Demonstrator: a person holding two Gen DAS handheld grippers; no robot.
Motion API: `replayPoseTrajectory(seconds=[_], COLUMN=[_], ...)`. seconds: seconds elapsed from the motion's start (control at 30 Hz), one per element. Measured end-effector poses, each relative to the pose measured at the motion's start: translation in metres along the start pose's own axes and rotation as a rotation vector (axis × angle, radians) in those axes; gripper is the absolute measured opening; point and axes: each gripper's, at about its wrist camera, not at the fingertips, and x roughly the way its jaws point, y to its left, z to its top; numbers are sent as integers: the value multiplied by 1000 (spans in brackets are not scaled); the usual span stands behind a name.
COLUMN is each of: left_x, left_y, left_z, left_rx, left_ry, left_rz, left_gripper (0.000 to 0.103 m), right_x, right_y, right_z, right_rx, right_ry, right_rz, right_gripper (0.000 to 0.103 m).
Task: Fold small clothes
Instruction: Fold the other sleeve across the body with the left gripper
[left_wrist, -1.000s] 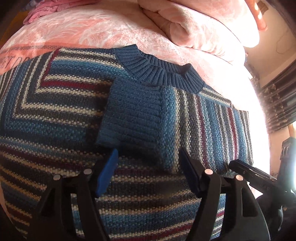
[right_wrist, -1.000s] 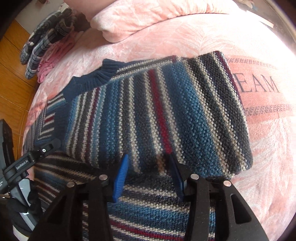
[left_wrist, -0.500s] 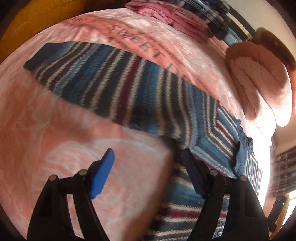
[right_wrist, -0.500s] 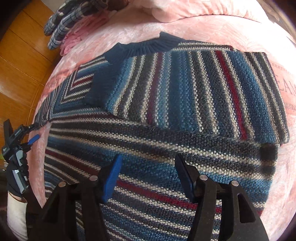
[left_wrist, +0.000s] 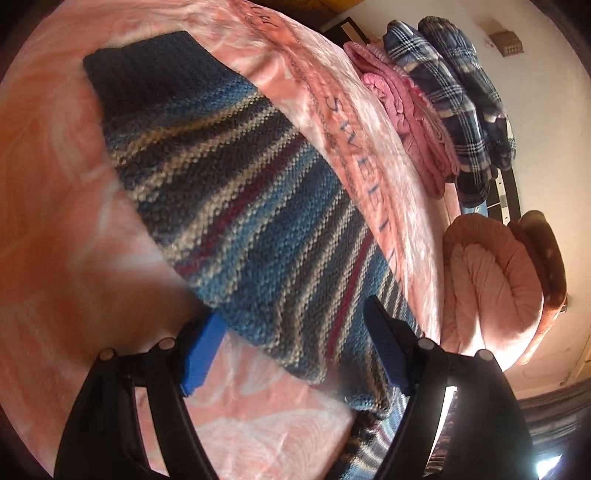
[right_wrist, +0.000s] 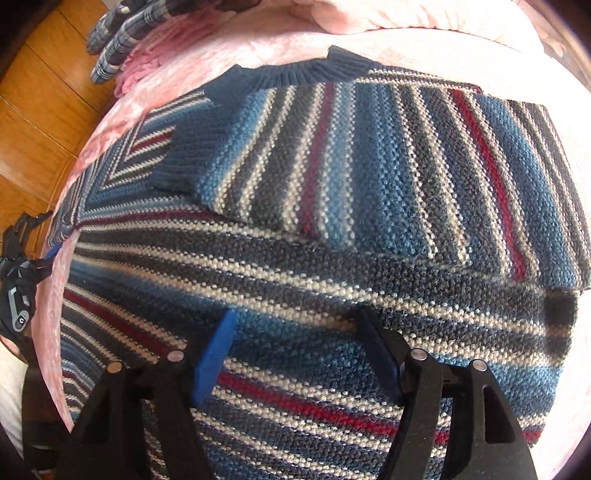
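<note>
A striped knit sweater (right_wrist: 332, 229) in blue, grey, white and red lies flat on a pink blanket (left_wrist: 55, 184). One sleeve (right_wrist: 369, 177) is folded across the chest below the navy collar (right_wrist: 295, 74). The other sleeve (left_wrist: 229, 199) stretches out straight, ending in a dark cuff (left_wrist: 147, 74). My left gripper (left_wrist: 291, 343) is open over that outstretched sleeve near the shoulder, and the sleeve's edge lies between the fingers. My right gripper (right_wrist: 295, 347) is open just above the sweater's body. The left gripper (right_wrist: 22, 266) also shows at the far left edge of the right wrist view.
Folded pink (left_wrist: 402, 118) and blue plaid clothes (left_wrist: 454, 99) are stacked at the far side of the bed. A rolled pink quilt (left_wrist: 491, 284) lies to the right. Wooden floor (right_wrist: 33, 110) borders the bed.
My left gripper has swung from the folded sleeve at the chest out to the outstretched sleeve and moved closer to it. My right gripper drew back toward the sweater's hem. Both stay open.
</note>
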Motion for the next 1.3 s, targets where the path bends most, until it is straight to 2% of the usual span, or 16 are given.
replayPoseTrajectory(seconds=[0.07, 0.17, 0.27, 0.33, 0.4, 0.5, 0.57, 0.63, 0.77, 1.0, 1.17, 1.3], left_x=[0, -1, -1, 0, -2, -10, -16, -22, -30, -24, -2, 22], left_y=[3, 8, 16, 16, 16, 10, -6, -24, -68, -150, -192, -211], left_z=[7, 20, 33, 37, 37, 35, 31, 24, 1, -75, -138, -182], left_rx=[-1, 14, -18, -4, 25, 60, 133, 188, 295, 495, 561, 591], left_ry=[3, -5, -1, 8, 7, -24, -53, -68, -63, -15, 54, 113], left_rz=[-24, -26, -21, 3, 46, 67, 89, 81, 23, -92, -179, -210], left_gripper=[74, 65, 48, 36, 15, 11, 10, 10, 9, 9, 9, 9], right_x=[4, 6, 7, 7, 6, 4, -3, -8, -28, -57, -68, -69], right_y=[8, 13, 11, 10, 9, 7, 3, 4, -3, -11, -19, -32], right_z=[1, 2, 4, 3, 2, -2, -9, -12, -23, -50, -56, -63], right_rx=[-31, -47, -34, -31, -33, -26, -14, 1, 59, 31, 15, 29], right_ry=[-2, -5, -11, -19, -26, -37, -42, -47, -75, -113, -120, -120], right_rz=[-23, -52, -27, -17, -17, -20, -21, -13, 128, 128, 119, 99], right_gripper=[77, 79, 81, 81, 81, 81, 80, 78, 71, 71, 71, 71])
